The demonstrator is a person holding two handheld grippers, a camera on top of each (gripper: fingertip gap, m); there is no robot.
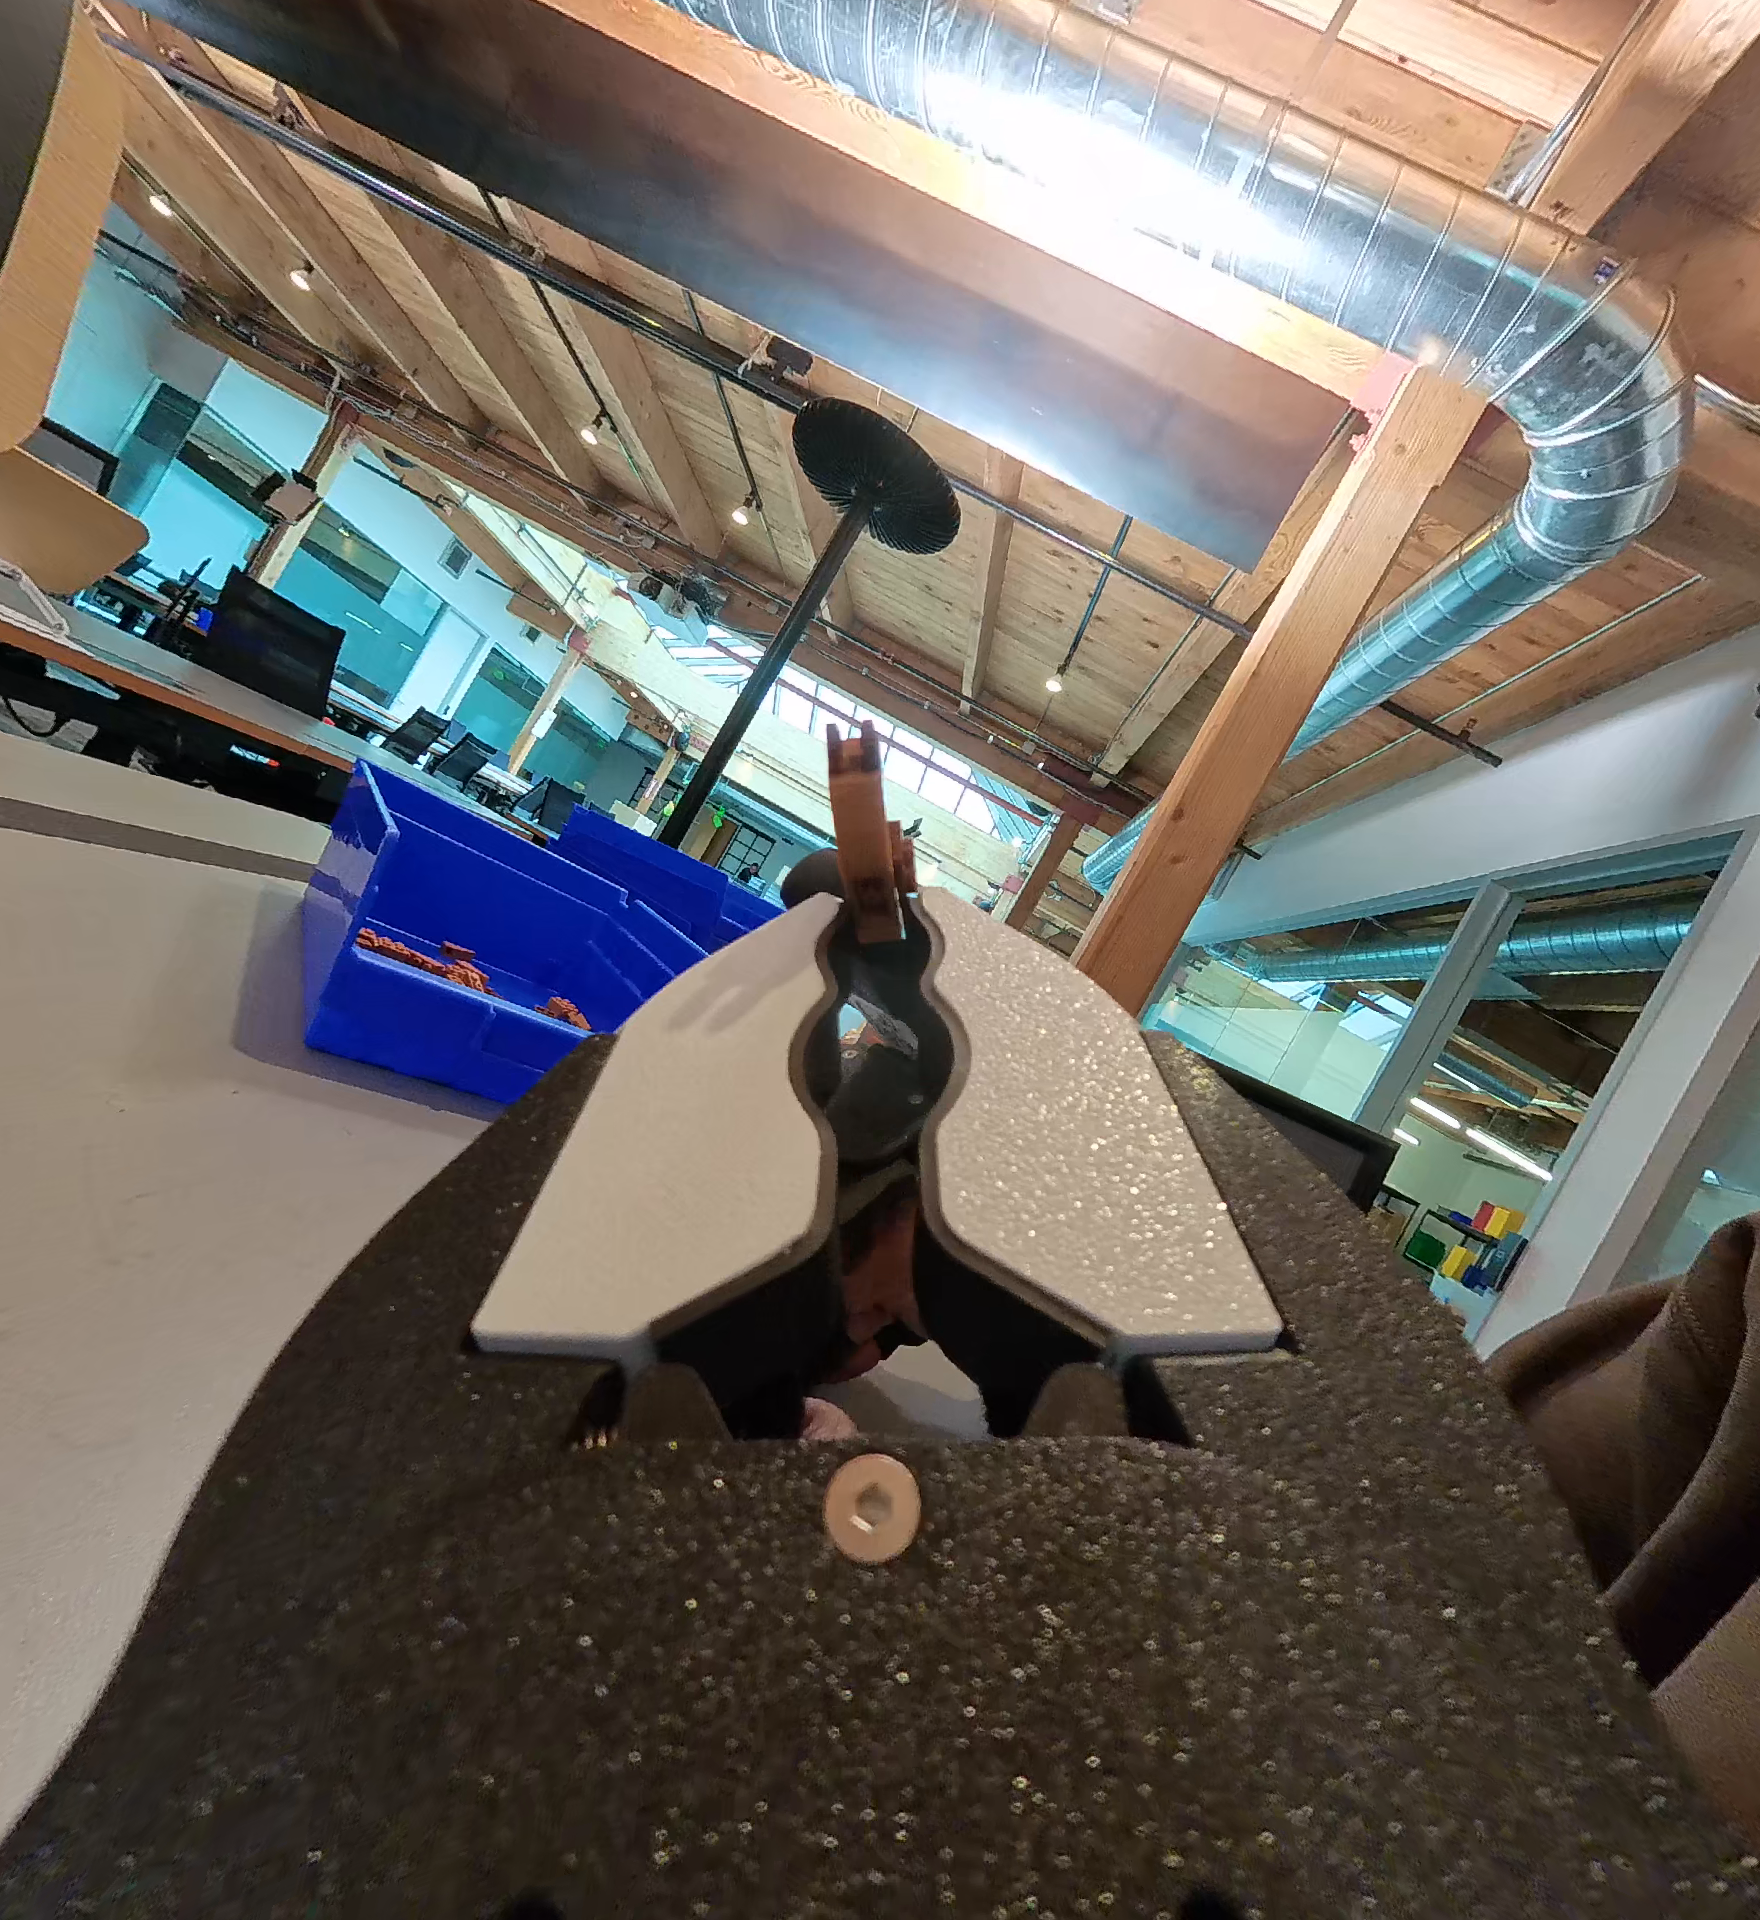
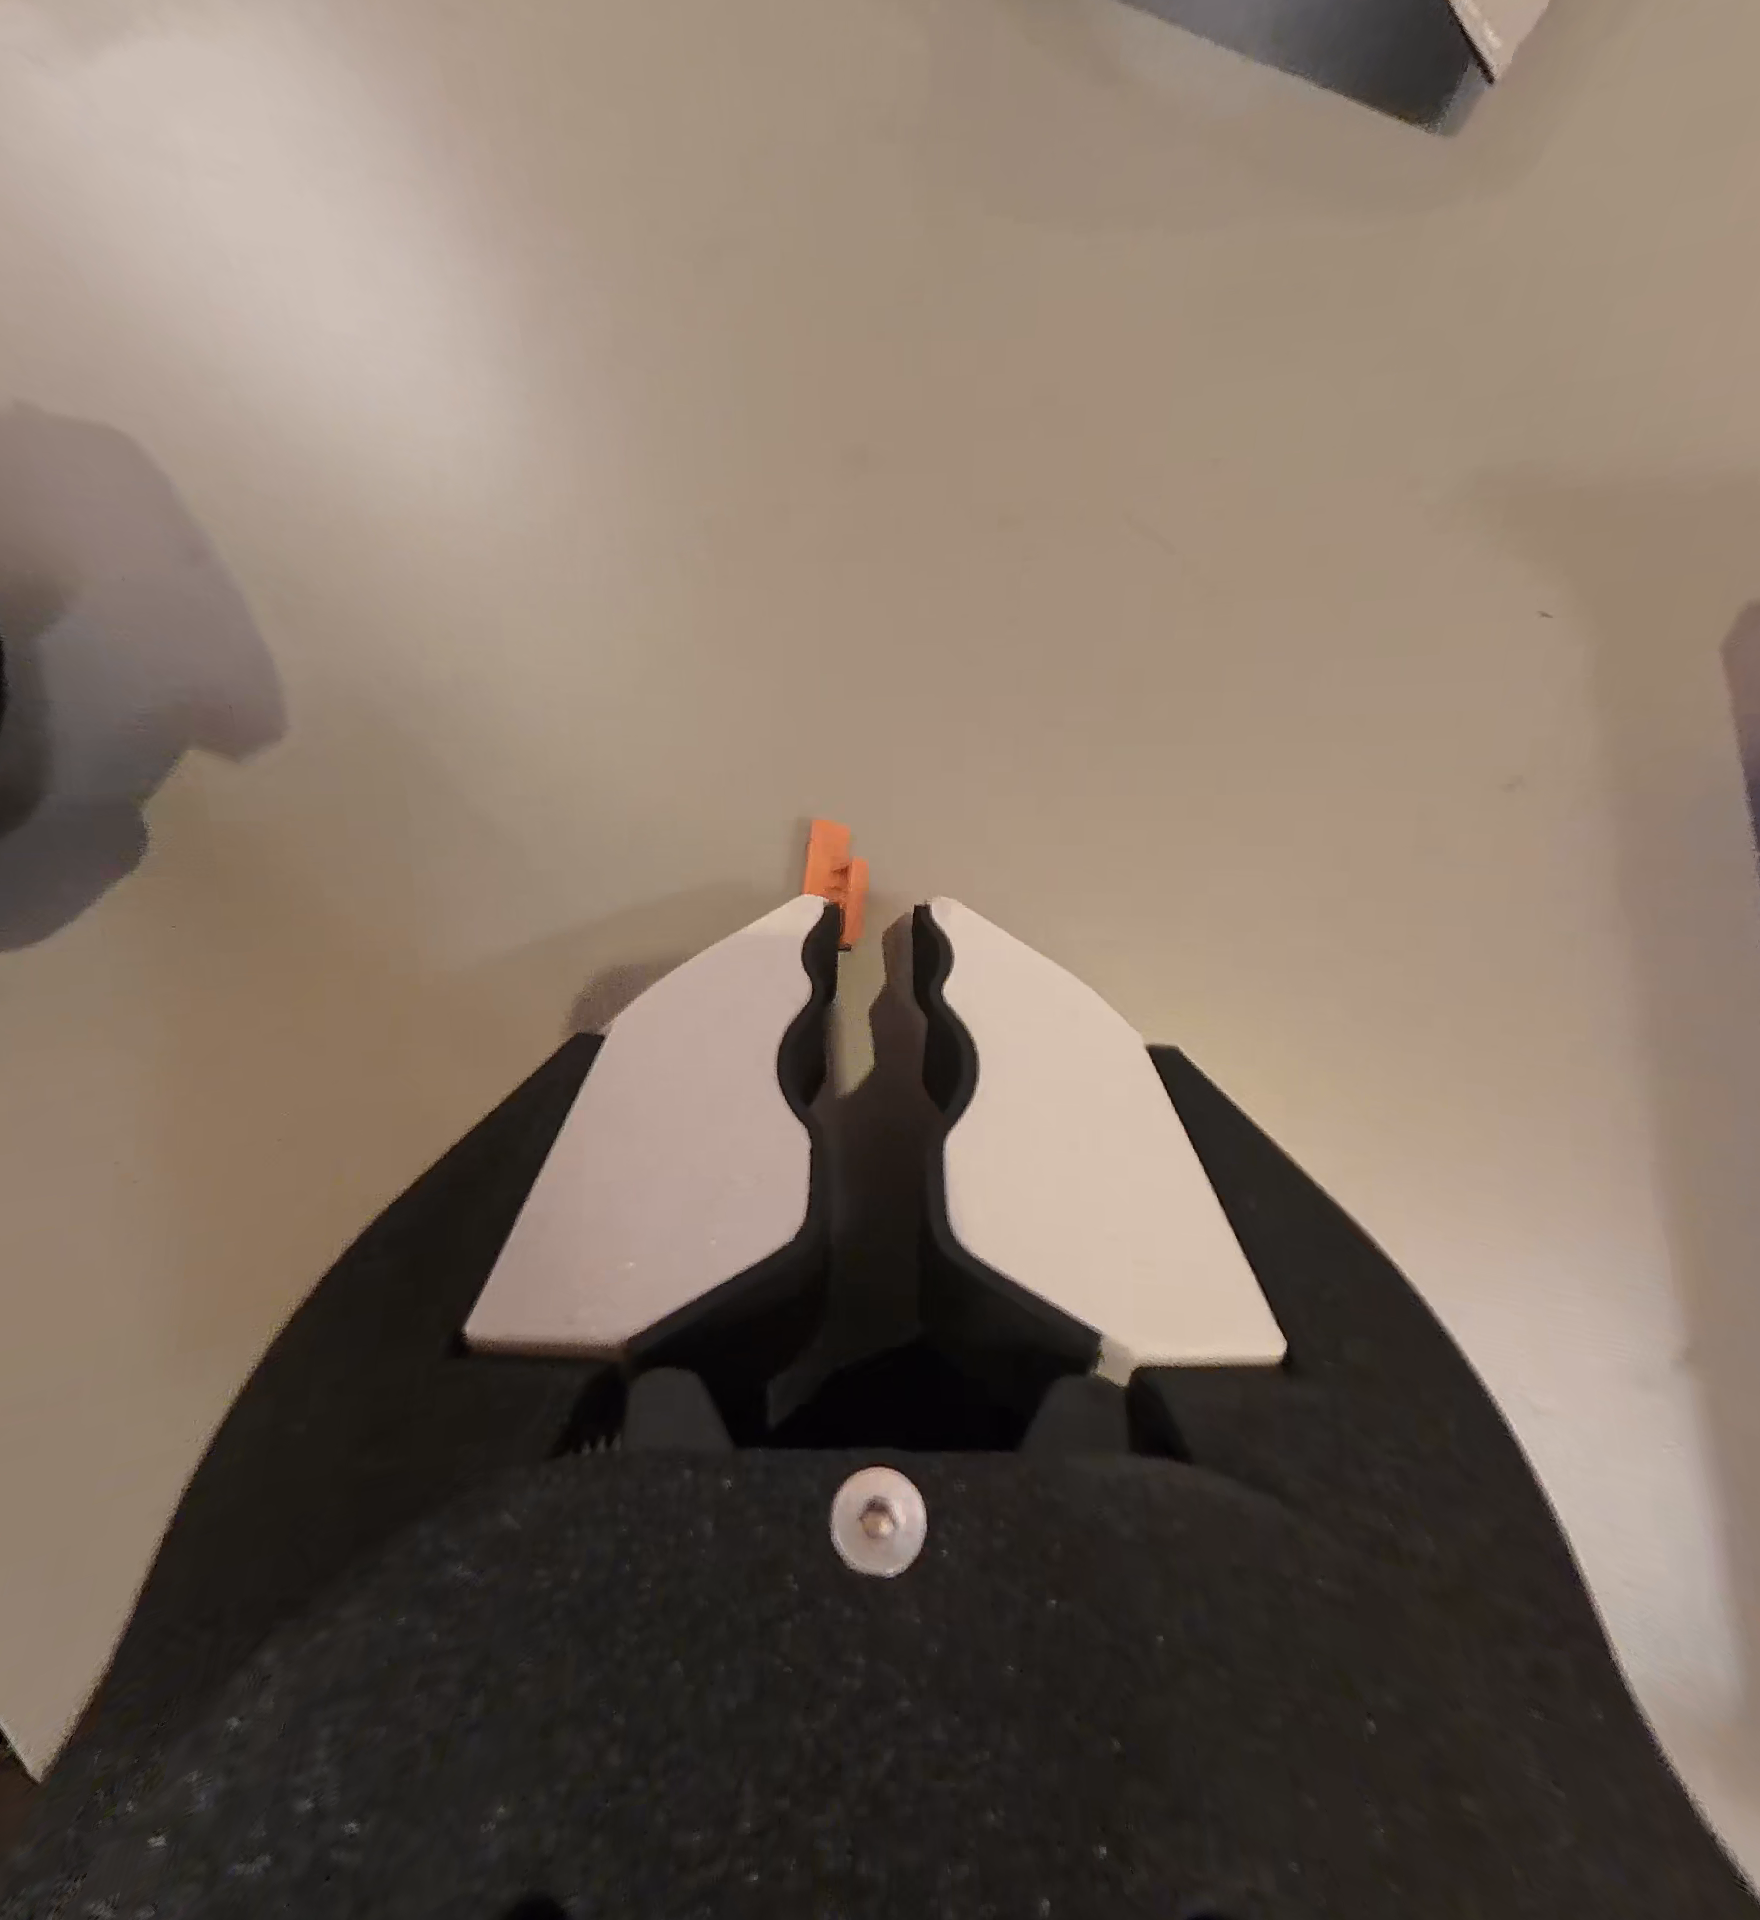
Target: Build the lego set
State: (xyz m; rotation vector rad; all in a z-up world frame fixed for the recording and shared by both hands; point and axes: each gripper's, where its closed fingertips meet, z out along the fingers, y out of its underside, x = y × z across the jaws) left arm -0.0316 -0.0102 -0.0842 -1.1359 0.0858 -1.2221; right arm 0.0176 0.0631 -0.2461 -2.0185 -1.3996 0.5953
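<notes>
the left gripper [image 1: 881, 914] is clenching a thin brown lego piece [image 1: 863, 831] at its very tips, in the middle of the left wrist view. the piece is standing upright out of the tips, its long axis running up the frame, with 2 small prongs at the top end. behind it, in the left middle of the frame, a blue bin [image 1: 502, 966] holding more brown pieces is sitting on the tabletop [image 1: 107, 1039].

in the right wrist view, the right gripper [image 2: 878, 914] is standing released, a narrow gap showing between its tips. a small orange lego piece [image 2: 834, 873] is lying on the tabletop [image 2: 1167, 520] just beyond the left tip, touching or nearly touching it, off-centre from the gap. its long axis is pointing up the frame. the right gripper is likely needing a small shift toward frame left to straddle it.
</notes>
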